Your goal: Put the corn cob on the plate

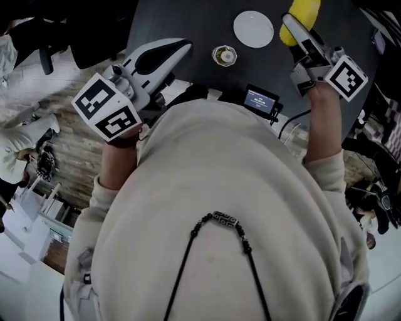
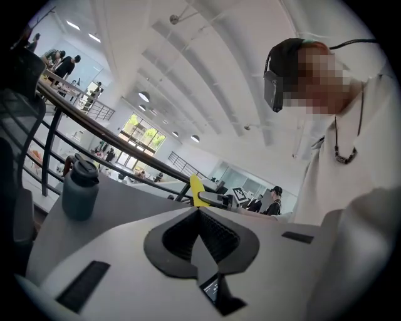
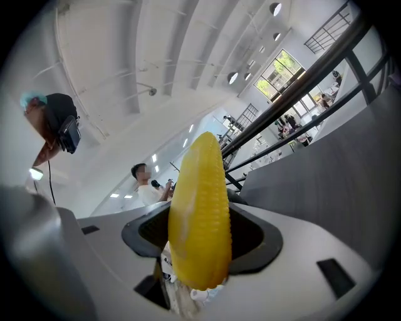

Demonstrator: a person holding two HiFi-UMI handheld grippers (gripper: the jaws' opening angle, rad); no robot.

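The yellow corn cob (image 3: pixel 199 213) stands upright between the jaws of my right gripper (image 1: pixel 293 26), which is shut on it. In the head view the corn cob (image 1: pixel 302 14) hangs over the far right of the dark table, just right of the small white plate (image 1: pixel 254 29), which has nothing on it. My left gripper (image 1: pixel 183 47) is raised at the left near the table's front edge, shut with nothing between its jaws. In the left gripper view its jaws meet at a point and tilt up toward the ceiling; the corn cob (image 2: pixel 196 188) shows far off beyond them.
A small round cup (image 1: pixel 224 55) sits on the table (image 1: pixel 188 19) in front of the plate. A small black device with a lit screen (image 1: pixel 262 100) lies at the table's near edge. A dark teal bottle (image 2: pixel 80 189) stands on the table at the left. People stand in the background.
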